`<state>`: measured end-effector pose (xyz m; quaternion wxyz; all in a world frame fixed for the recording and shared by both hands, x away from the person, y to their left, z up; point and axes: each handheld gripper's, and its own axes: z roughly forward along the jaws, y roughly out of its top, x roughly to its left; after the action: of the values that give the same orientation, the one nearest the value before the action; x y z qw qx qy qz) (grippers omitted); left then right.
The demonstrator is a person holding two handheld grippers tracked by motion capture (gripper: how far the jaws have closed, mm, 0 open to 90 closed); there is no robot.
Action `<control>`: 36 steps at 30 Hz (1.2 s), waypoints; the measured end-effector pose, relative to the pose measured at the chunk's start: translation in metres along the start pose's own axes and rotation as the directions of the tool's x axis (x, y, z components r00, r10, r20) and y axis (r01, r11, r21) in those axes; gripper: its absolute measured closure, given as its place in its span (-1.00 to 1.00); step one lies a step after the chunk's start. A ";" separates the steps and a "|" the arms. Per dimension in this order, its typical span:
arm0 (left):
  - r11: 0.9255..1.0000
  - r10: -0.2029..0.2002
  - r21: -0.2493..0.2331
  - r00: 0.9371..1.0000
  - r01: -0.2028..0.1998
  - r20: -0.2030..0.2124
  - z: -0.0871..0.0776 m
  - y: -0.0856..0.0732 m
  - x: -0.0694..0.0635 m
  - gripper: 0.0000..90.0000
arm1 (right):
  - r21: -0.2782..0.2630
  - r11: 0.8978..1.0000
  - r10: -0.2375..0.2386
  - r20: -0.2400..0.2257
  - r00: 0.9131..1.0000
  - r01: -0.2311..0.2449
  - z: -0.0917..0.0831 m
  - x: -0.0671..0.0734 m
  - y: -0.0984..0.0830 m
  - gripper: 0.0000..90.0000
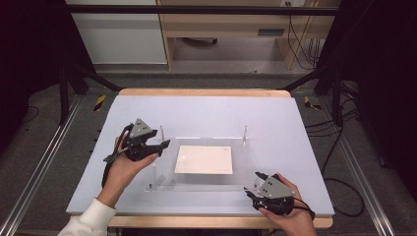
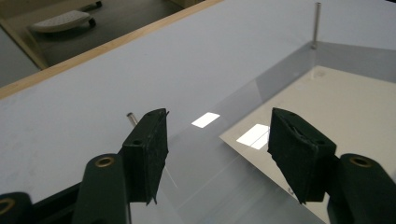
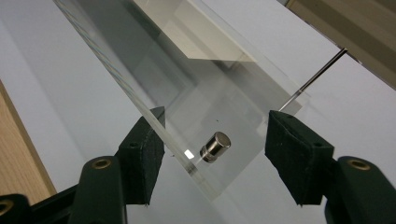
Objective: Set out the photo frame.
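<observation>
A clear acrylic plate (image 1: 196, 181) lies on the pale table, with a white sheet (image 1: 204, 160) at its middle and thin metal pins (image 1: 162, 132) standing at its far corners. My left gripper (image 1: 164, 143) hovers open over the plate's far-left corner. In the left gripper view its jaws (image 2: 217, 140) hold nothing, a pin (image 2: 132, 118) pokes up just outside the left jaw, and the white sheet (image 2: 327, 107) lies ahead. My right gripper (image 1: 253, 184) is at the near-right corner. Its open jaws (image 3: 217, 135) straddle a short metal cylinder (image 3: 215, 146) on the plate without touching it.
The table's wooden edge (image 1: 196, 92) runs along the far side, with floor, cables and furniture beyond it. Another thin pin (image 3: 317, 74) rises at a far corner in the right gripper view. The pale tabletop (image 1: 211, 113) stretches bare behind the plate.
</observation>
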<state>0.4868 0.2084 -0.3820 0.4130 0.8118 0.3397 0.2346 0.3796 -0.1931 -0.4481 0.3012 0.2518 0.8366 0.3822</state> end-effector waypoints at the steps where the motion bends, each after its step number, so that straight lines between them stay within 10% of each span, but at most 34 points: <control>1: 1.000 0.014 -0.010 1.000 -0.014 0.001 -0.004 -0.001 -0.004 -0.24 | -0.001 1.000 0.003 0.001 1.000 -0.003 -0.001 -0.001 0.002 -0.15; 14: 0.997 0.064 -0.043 0.995 -0.061 0.083 -0.052 0.006 -0.021 -0.46 | 0.006 0.998 0.064 0.001 0.998 -0.064 -0.007 -0.012 0.019 -0.08; 27: 0.967 0.255 -0.033 0.957 -0.253 0.137 -0.063 0.003 -0.049 -0.40 | 0.016 0.995 0.095 0.008 0.995 -0.095 -0.013 -0.025 0.040 0.00; 36: 0.960 0.278 -0.059 0.953 -0.272 0.122 -0.066 0.014 -0.048 -0.32 | -0.002 0.993 0.114 0.003 0.993 -0.114 -0.014 -0.034 0.051 0.08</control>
<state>0.4164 0.2003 -0.3386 0.4143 0.8558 0.1911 0.2440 0.4034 -0.1927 -0.3898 0.2804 0.2996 0.8200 0.3989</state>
